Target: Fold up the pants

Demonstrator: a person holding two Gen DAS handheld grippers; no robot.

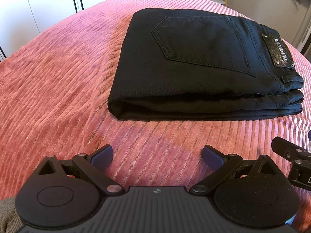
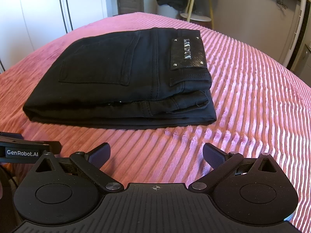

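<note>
Left wrist view: my right gripper (image 1: 291, 161) is cut off at the frame edge beside the left gripper (image 1: 157, 157); right view shows both spread wide, gripping nothing. Black pants (image 2: 120, 81) lie folded in stacked layers just beyond both, on the pink ribbed bedspread (image 2: 243, 97). Patch lettering (image 2: 187, 48) unreadable. Side table (image 2: 196, 2) behind the pants, dark bundle partly hidden.

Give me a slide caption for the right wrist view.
Black pants lie folded on the pink bedspread; open right claw empty.
</note>
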